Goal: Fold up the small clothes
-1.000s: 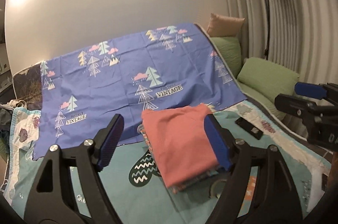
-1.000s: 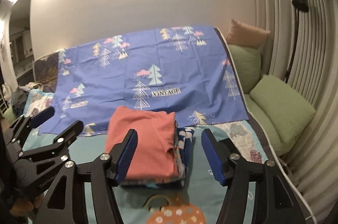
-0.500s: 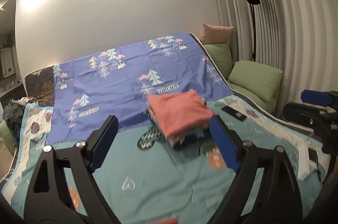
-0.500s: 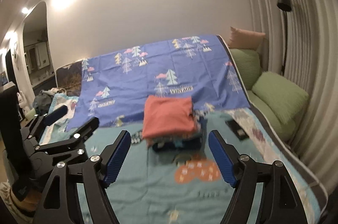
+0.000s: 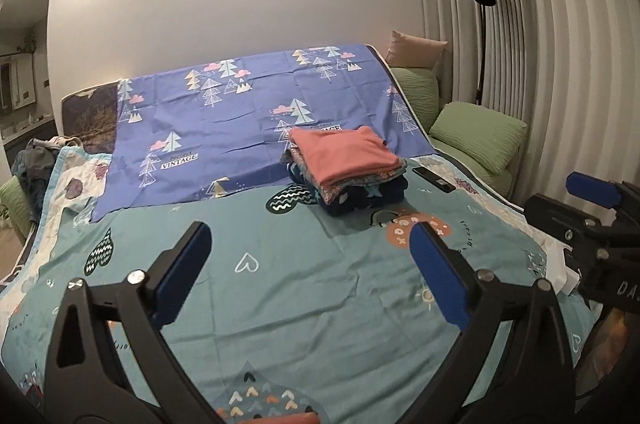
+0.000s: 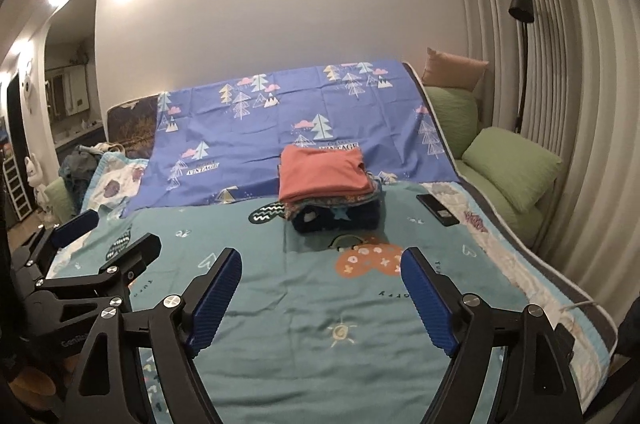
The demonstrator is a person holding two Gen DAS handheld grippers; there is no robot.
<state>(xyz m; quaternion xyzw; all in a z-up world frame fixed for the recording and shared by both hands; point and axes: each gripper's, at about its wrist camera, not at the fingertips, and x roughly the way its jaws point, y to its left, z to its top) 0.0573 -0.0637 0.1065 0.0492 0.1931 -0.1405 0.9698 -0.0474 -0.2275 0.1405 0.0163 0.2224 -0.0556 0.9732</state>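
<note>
A stack of folded small clothes sits mid-bed on the teal sheet, a coral-red piece on top and dark blue ones under it. My left gripper hangs well short of the stack over bare sheet, its jaws still opening with nothing between them. My right gripper is likewise back from the stack, jaws opening and empty. Each gripper shows at the edge of the other's view: the right gripper and the left gripper.
A blue tree-print cloth covers the bed's far half. A black phone lies right of the stack. Green cushions and a floor lamp line the right side. A heap of unfolded clothes lies at far left.
Both grippers have pulled back from the stack, which they flanked a second ago, and their jaws have widened. The stack stays on the bed, farther away in both views.
</note>
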